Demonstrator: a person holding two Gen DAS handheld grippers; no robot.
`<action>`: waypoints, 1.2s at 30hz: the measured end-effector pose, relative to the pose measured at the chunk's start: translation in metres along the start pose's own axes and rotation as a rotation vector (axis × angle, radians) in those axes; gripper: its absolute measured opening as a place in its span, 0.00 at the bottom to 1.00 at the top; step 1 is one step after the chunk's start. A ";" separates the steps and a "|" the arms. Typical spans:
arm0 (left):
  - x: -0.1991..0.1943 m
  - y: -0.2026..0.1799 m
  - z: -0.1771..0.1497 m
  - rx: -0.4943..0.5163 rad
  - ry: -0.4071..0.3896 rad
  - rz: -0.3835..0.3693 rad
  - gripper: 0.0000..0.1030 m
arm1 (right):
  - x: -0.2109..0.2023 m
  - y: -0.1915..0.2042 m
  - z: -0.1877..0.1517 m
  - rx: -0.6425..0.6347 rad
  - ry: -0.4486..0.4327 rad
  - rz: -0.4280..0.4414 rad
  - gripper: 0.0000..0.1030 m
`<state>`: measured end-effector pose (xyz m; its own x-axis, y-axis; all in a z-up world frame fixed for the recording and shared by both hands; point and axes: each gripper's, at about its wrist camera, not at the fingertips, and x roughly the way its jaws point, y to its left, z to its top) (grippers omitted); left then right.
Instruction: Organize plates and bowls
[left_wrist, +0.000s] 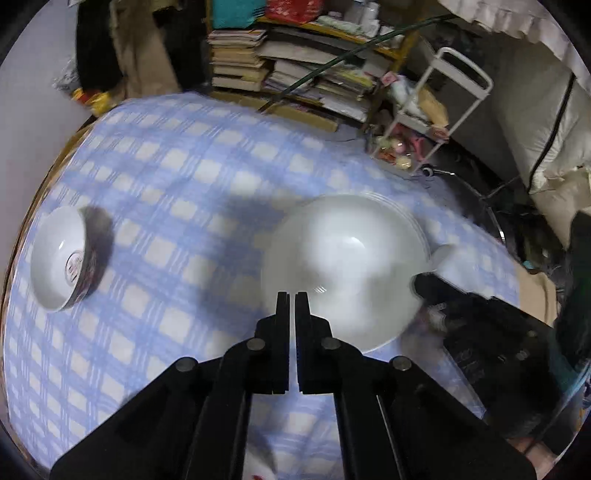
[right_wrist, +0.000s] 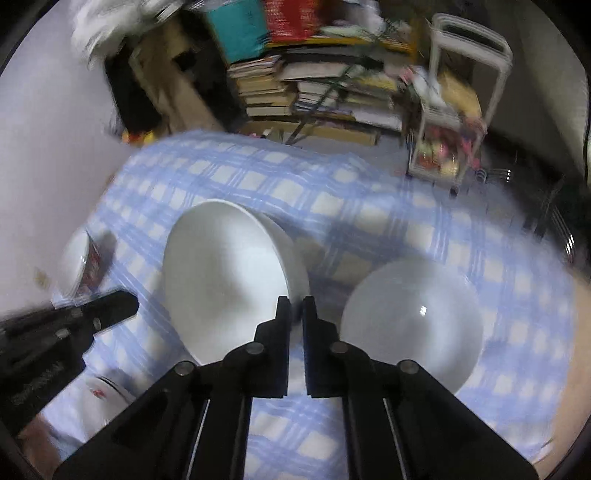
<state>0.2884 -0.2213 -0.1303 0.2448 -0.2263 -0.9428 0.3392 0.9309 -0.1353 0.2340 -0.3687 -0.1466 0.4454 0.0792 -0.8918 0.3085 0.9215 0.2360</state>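
Right wrist view: right gripper (right_wrist: 296, 301) tilts steeply down, jaws pinching bowl (right_wrist: 225, 273) rim.

This is a lived-in room of a home, crowded with stored belongings. A table under a blue-and-white checked tablecloth (left_wrist: 177, 177) fills the middle of both views, with white bowls (right_wrist: 410, 321) and dishes on it. Behind it, at the top centre, stacks of books and papers (left_wrist: 295, 70) pile up on yellow shelving. To the upper right stands a small white trolley (left_wrist: 432, 122) holding colourful packets, and at far right in the left view a pale padded bundle (left_wrist: 543, 129) leans.
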 end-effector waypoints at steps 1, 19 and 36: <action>0.002 0.003 -0.003 -0.002 0.001 0.019 0.03 | 0.001 -0.006 -0.001 0.021 -0.001 0.013 0.08; 0.033 0.016 0.026 -0.086 -0.031 -0.090 0.16 | 0.017 -0.035 0.016 -0.002 0.061 0.042 0.13; 0.072 -0.017 0.025 0.028 0.077 0.002 0.11 | 0.024 -0.023 0.026 -0.062 0.056 -0.009 0.15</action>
<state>0.3233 -0.2606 -0.1882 0.1750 -0.2003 -0.9640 0.3639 0.9229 -0.1257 0.2600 -0.3979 -0.1635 0.3949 0.0903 -0.9143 0.2584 0.9440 0.2049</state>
